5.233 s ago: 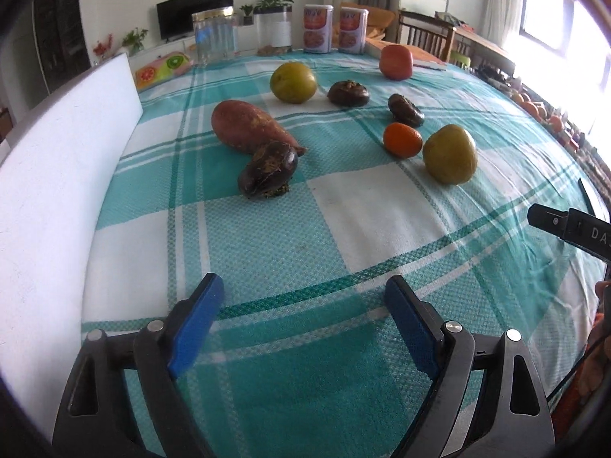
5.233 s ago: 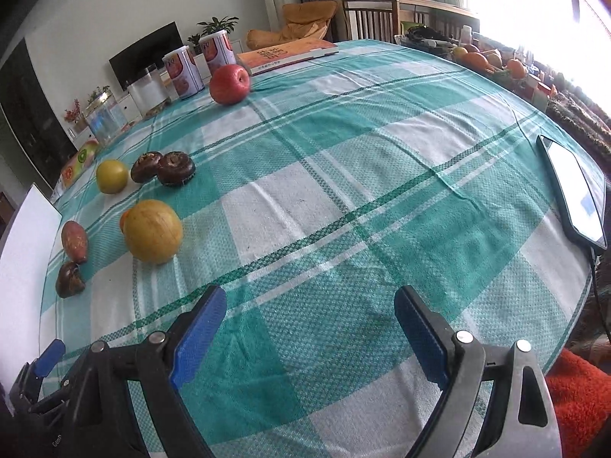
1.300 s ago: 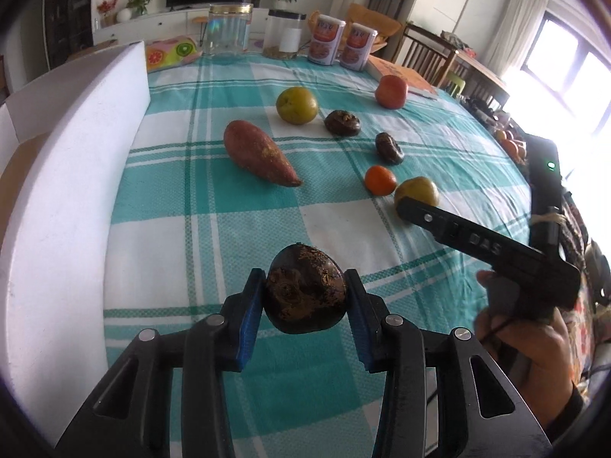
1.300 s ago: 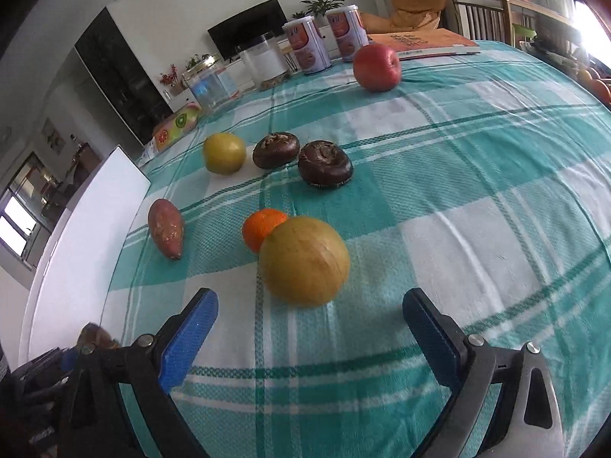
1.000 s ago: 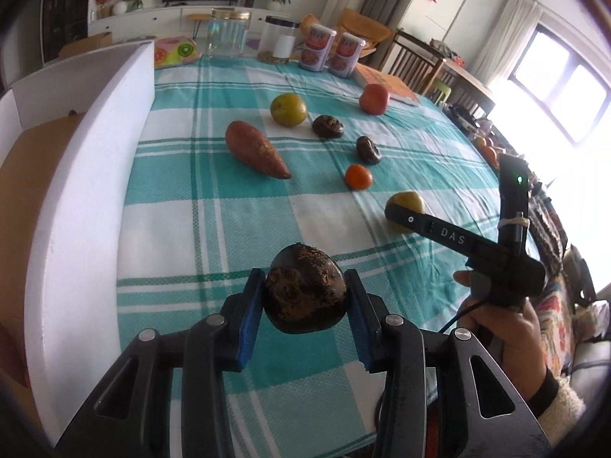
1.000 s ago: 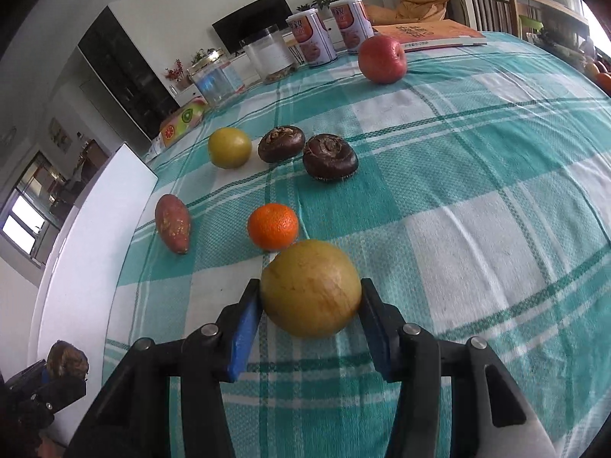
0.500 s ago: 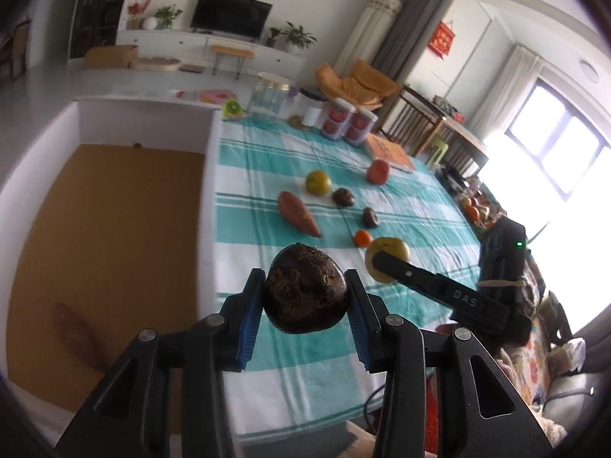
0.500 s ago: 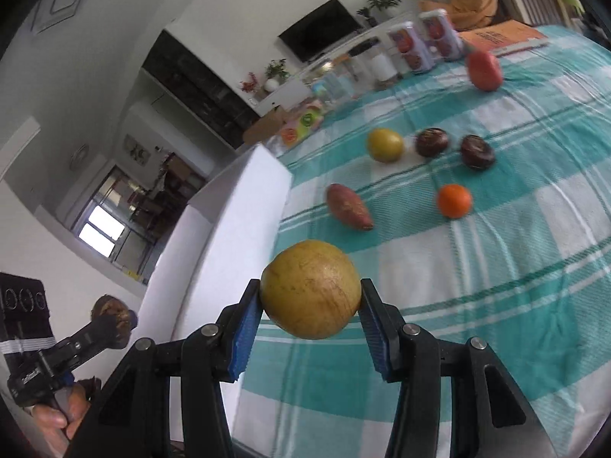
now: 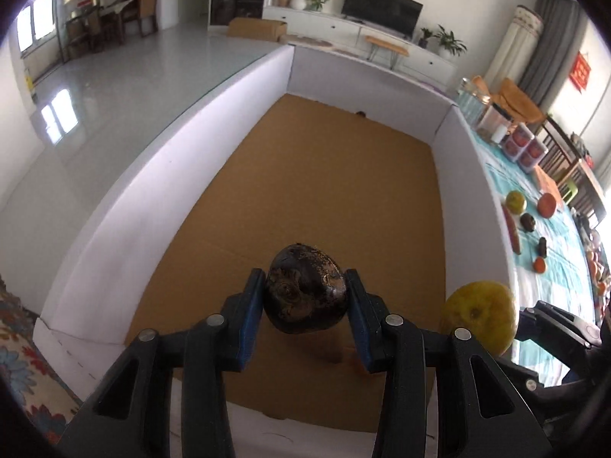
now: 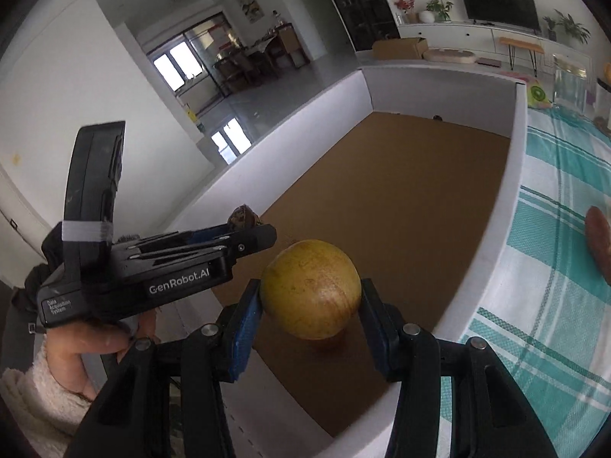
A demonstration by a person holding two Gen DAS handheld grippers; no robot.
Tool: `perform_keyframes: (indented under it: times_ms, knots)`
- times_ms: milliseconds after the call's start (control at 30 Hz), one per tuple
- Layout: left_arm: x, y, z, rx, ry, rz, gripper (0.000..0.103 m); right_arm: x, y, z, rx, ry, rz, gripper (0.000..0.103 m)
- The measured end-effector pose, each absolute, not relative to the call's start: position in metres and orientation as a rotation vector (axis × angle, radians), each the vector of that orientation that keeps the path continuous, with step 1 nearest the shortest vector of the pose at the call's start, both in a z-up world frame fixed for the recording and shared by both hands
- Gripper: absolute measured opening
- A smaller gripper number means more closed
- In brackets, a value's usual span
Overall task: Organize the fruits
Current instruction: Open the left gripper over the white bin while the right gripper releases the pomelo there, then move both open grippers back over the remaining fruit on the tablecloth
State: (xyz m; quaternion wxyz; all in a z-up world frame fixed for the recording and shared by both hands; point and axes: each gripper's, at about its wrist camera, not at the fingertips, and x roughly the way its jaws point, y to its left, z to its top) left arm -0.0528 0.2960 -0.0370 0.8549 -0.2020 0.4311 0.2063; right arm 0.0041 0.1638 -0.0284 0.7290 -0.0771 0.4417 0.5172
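My left gripper (image 9: pixel 305 299) is shut on a dark, rough, rounded fruit (image 9: pixel 305 288), held above the brown floor of a large white-walled box (image 9: pixel 332 191). My right gripper (image 10: pixel 311 301) is shut on a big yellow round fruit (image 10: pixel 311 294), held over the same white-walled box (image 10: pixel 397 206) near its front corner. The yellow fruit (image 9: pixel 477 316) shows at the lower right of the left wrist view. In the right wrist view the left gripper's black body (image 10: pixel 152 267) is at the left, a hand (image 10: pixel 95 343) under it, with the dark fruit (image 10: pixel 244 215) peeking above.
To the right of the box lies the teal checked tablecloth (image 10: pixel 561 206) with a sweet potato (image 10: pixel 599 236). On it in the left wrist view lie a yellow-green fruit (image 9: pixel 515 201), a red fruit (image 9: pixel 547 204), two dark fruits, a small orange (image 9: pixel 539 265) and cans (image 9: pixel 529 152).
Both grippers have swung left, away from the tablecloth, and now hang over the inside of the box, each still carrying its fruit. The views have rolled.
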Motion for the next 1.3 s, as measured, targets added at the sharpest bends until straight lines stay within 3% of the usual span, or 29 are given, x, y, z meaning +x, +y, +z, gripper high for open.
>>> perform_keyframes:
  times_ms: [133,200,267,300,333,400,467,533,800,1033,1300]
  knots:
    - [-0.053,0.298,-0.045,-0.421,0.917,0.462,0.044,-0.002,0.178,-0.035,-0.239,0.954,1.114,0.051]
    - [-0.053,0.298,-0.045,-0.42,0.911,0.477,0.045,-0.001,0.174,-0.031,-0.232,0.918,1.1,0.059]
    - [-0.052,0.296,-0.042,-0.413,0.897,0.486,0.059,0.006,0.163,-0.026,-0.207,0.89,1.083,0.07]
    - [-0.053,0.295,-0.04,-0.406,0.886,0.496,0.074,0.01,0.156,-0.023,-0.188,0.878,1.071,0.071]
    - [-0.054,0.294,-0.037,-0.396,0.87,0.507,0.081,0.014,0.146,-0.022,-0.171,0.866,1.053,0.071]
    - [-0.053,0.29,-0.03,-0.391,0.837,0.507,0.081,0.023,0.125,-0.02,-0.132,0.84,1.006,0.078]
    - [-0.052,0.283,-0.023,-0.4,0.815,0.49,0.081,0.033,0.098,-0.022,-0.094,0.809,0.937,0.09]
    - [-0.048,0.268,-0.013,-0.394,0.785,0.445,0.081,0.046,0.067,-0.026,-0.075,0.784,0.847,0.093]
    - [-0.003,0.14,0.009,-0.31,0.771,0.056,0.085,0.099,-0.089,-0.063,0.007,0.768,0.358,0.095]
    - [0.055,0.025,-0.03,-0.181,0.895,-0.172,0.085,0.115,-0.2,-0.092,0.234,0.809,0.065,0.095]
    - [0.103,0.014,-0.096,-0.092,0.94,-0.071,0.085,0.119,-0.223,-0.111,0.319,0.869,-0.035,0.096]
